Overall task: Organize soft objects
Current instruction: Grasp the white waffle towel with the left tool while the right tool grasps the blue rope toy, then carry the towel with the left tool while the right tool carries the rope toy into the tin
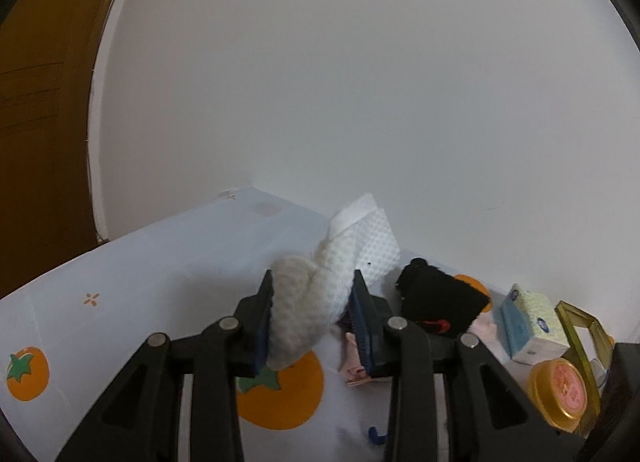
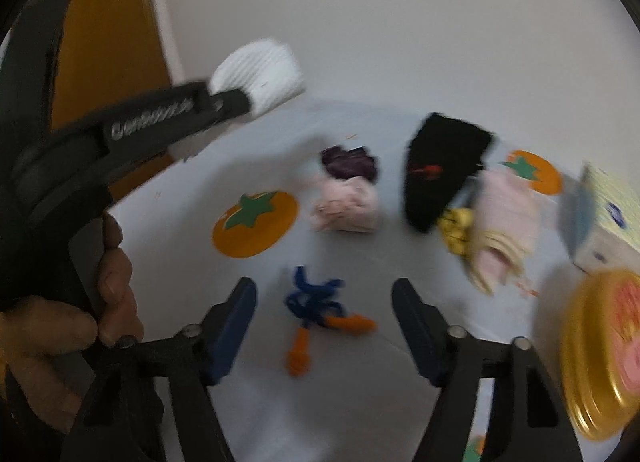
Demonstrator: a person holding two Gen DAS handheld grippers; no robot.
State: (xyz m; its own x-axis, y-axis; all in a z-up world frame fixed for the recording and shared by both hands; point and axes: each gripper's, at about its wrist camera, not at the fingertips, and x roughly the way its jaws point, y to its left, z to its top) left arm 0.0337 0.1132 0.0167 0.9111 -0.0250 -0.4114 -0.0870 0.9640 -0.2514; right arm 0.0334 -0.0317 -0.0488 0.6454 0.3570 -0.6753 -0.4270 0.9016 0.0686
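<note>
A: Holding the white cloth (image 1: pixel 320 294) clear of the table (image 1: pixel 132 274), the left gripper (image 1: pixel 314 302) is pinching it between both pads, with a folded corner sticking up at centre frame.

B: And in the right wrist view?

A: There the same cloth (image 2: pixel 260 74) is showing at upper left, bunched at the tip of the left gripper (image 2: pixel 232 102), with the person's hand (image 2: pixel 80 314) wrapping its handle at lower left.

B: What is the right gripper (image 2: pixel 324 322) doing?

A: Its jaws are standing spread with nothing between the pads, hovering above the blue cord (image 2: pixel 314 298) with orange ends at lower centre. That view is blurring, so it is probably travelling.

B: How should the step go?

A: The cloth is hanging loose below the pads, so it is worth keeping the pinch firm and carrying it high enough that the tail is not dragging across the pink bundle (image 2: pixel 348 202) or the black piece (image 2: pixel 440 170). It should be lowered flat before release. The right gripper should be closing on the cord's knot rather than a single strand.

B: Any writing?

A: Raised lettering is running along the left gripper's finger, too smeared to read. The tissue box (image 1: pixel 532 326) at right is carrying a small blue logo, and the gold lid (image 1: pixel 560 390) has a pink label; neither is legible.
</note>
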